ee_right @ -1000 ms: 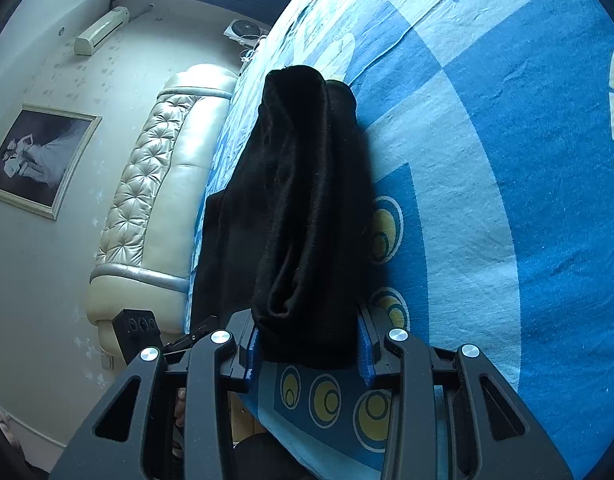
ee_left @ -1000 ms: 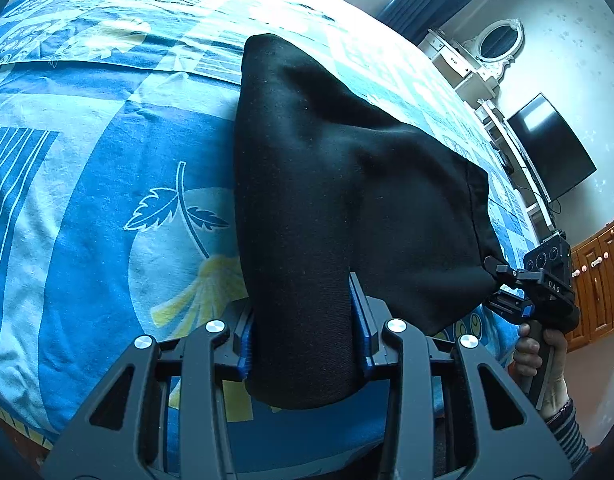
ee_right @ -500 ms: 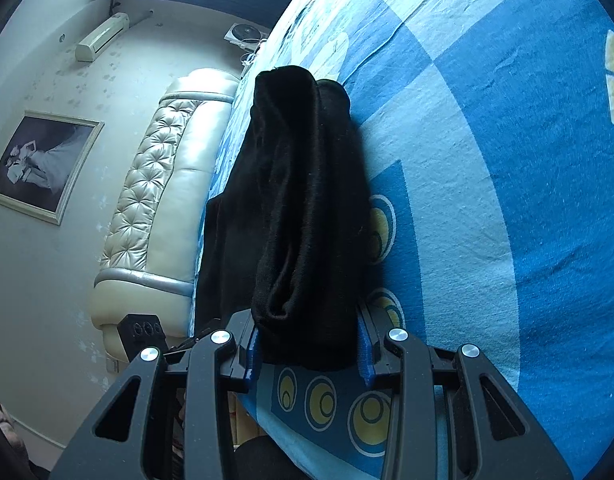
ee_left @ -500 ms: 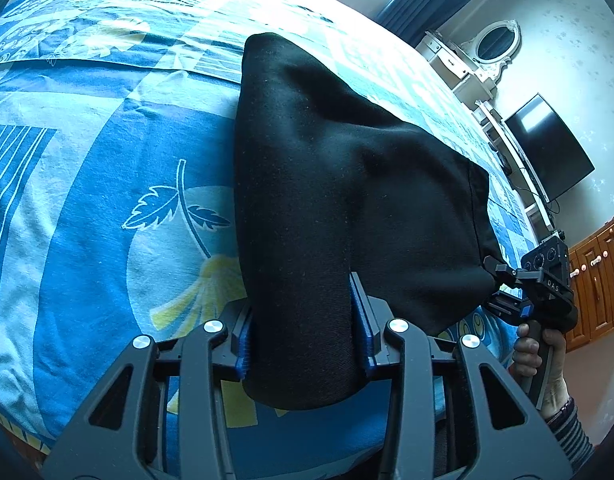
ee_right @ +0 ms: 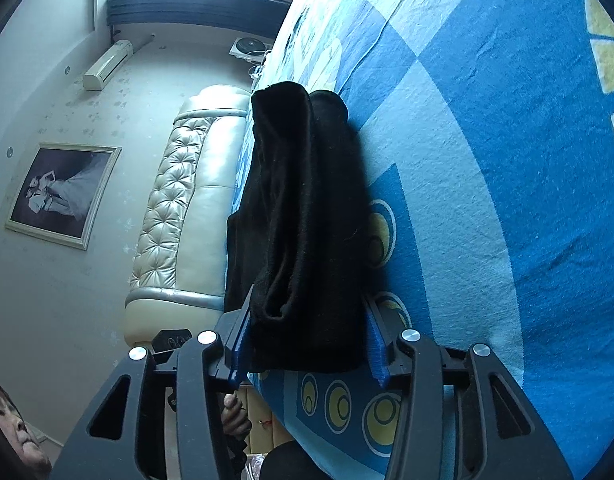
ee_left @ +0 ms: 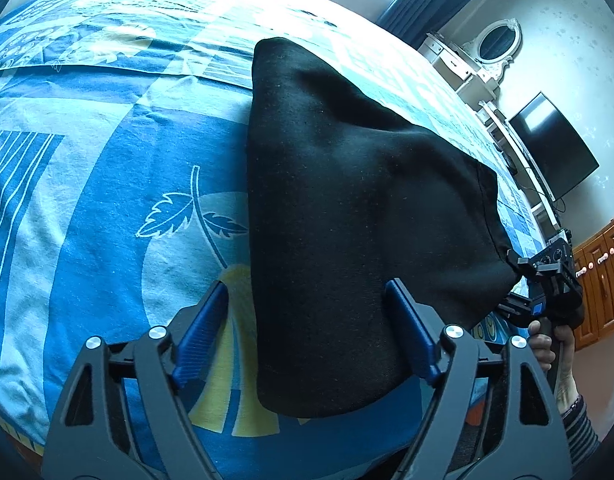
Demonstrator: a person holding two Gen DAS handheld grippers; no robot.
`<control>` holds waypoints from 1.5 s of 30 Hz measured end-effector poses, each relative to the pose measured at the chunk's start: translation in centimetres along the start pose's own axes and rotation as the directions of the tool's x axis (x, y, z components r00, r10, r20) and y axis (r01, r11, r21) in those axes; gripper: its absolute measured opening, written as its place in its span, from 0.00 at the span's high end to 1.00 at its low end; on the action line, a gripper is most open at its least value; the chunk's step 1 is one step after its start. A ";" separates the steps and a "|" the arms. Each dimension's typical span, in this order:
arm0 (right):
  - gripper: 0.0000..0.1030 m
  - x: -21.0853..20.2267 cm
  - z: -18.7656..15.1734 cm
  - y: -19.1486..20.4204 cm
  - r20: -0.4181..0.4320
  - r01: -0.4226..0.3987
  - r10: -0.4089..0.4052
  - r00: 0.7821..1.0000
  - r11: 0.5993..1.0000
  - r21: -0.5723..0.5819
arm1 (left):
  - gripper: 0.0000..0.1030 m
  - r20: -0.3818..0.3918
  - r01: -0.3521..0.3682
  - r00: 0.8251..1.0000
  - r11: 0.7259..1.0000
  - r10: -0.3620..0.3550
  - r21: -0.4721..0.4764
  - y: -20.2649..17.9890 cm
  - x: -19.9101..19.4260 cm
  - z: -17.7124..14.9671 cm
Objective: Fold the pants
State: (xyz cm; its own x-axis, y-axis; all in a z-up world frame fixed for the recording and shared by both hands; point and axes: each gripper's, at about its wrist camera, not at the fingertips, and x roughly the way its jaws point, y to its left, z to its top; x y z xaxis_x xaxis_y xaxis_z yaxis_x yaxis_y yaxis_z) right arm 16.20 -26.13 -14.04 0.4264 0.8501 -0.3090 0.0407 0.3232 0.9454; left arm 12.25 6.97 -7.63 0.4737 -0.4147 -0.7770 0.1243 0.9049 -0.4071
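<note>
The black pants point(ee_left: 347, 200) lie folded in a thick bundle on the blue patterned bed sheet point(ee_left: 107, 184). My left gripper point(ee_left: 307, 320) is open: its blue pads stand apart, with a gap on the left side of the near end of the bundle. In the right wrist view the pants point(ee_right: 303, 220) run away from me as a stacked fold. My right gripper point(ee_right: 307, 340) has also spread, its pads standing at the sides of the fold end. The right gripper point(ee_left: 547, 280) shows in the left view at the bundle's far right corner.
The bed sheet point(ee_right: 487, 200) spreads wide to the right. A cream tufted headboard point(ee_right: 187, 200), a framed picture point(ee_right: 63, 194), a dresser with oval mirror point(ee_left: 495, 44), a dark TV point(ee_left: 555, 148) and wooden cabinets point(ee_left: 603, 272) surround the bed.
Both grippers have opened: the left pads spread wide off the pants, the right pads spread a little. The pants have settled on the bed.
</note>
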 end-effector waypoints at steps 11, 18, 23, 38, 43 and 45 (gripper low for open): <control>0.47 -1.1 -0.6 -0.3 0.030 -0.029 0.029 0.999 0.999 0.022 | 0.09 0.004 -0.071 0.997 0.997 0.071 0.008 -0.3 -0.1 -0.2; 0.35 -2.2 -1.7 0.3 0.047 -0.005 0.006 0.999 1.000 -0.009 | 0.09 0.005 -0.148 0.989 0.989 0.148 0.029 -1.3 -1.3 -0.8; 0.29 -2.5 -3.2 1.4 0.033 0.067 -0.064 0.997 0.995 -0.072 | 0.09 0.017 -0.203 0.979 0.978 0.203 0.050 -2.4 -2.4 -1.9; 0.18 -1.1 -8.8 6.5 0.112 0.504 -0.494 0.862 0.810 -0.299 | 0.09 0.119 -0.369 0.925 0.928 0.361 0.057 -5.8 -7.4 -6.7; 0.18 0.0 -10.2 8.3 0.201 0.613 -0.587 0.784 0.683 -0.396 | 0.09 0.172 -0.394 0.909 0.917 0.379 0.063 -6.7 -8.7 -7.5; 0.18 0.3 -10.7 8.8 0.239 0.657 -0.622 0.746 0.628 -0.417 | 0.09 0.188 -0.385 0.911 0.920 0.367 0.070 -7.2 -9.0 -7.5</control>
State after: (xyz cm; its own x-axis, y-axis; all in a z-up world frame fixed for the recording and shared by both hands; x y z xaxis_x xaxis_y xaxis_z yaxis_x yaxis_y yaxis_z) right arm 7.03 -18.56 -6.91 0.5086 0.3339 -0.7936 -0.0708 0.9348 0.3480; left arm 0.55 3.43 -1.33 0.6410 -0.0278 -0.7670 -0.0072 0.9991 -0.0422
